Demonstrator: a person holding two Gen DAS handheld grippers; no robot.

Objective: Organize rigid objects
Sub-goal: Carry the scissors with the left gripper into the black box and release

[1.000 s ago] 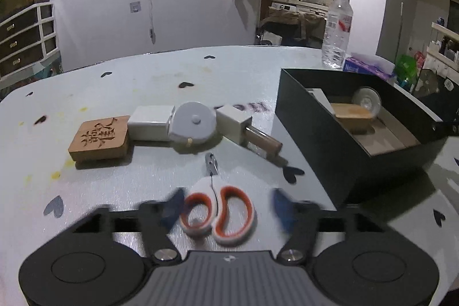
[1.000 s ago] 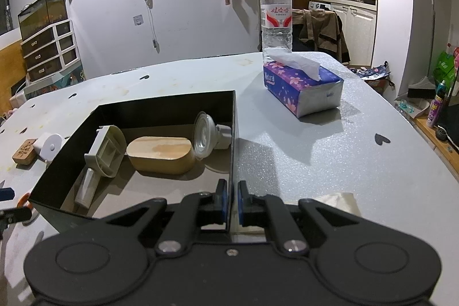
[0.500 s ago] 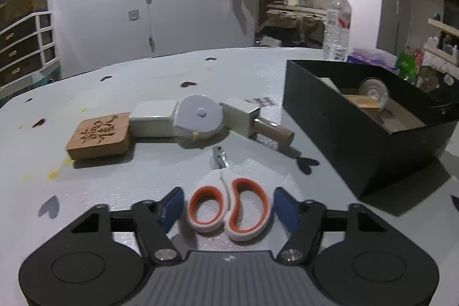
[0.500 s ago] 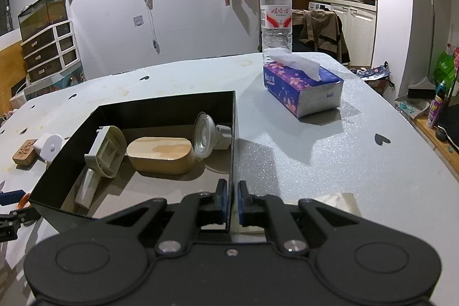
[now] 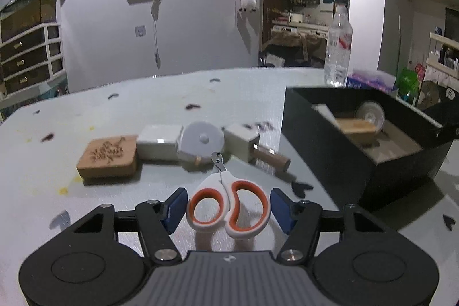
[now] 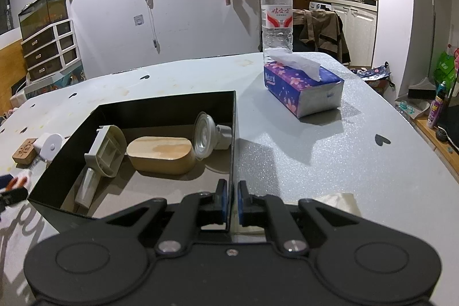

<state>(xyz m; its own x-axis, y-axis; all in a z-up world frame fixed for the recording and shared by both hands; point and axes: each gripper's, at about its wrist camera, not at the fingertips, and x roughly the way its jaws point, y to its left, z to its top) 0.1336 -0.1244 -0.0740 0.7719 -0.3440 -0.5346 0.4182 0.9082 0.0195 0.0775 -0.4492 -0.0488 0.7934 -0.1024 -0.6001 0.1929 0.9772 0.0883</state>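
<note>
The white scissors with orange-lined handle loops (image 5: 229, 210) are clamped by their handles between the blue pads of the left gripper (image 5: 228, 210), whose jaws are partly closed, blades pointing away above the grey table (image 5: 160, 102). The near wall of the black rectangular box (image 6: 233, 134) is pinched by the nearly shut right gripper (image 6: 231, 201). Inside the box a rounded wooden block (image 6: 162, 154) is seen.

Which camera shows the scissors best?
The left wrist view: the scissors sit whole, front and centre, between the left tool's blue pads. The right wrist view catches only an orange-and-white sliver at its left edge.
</note>
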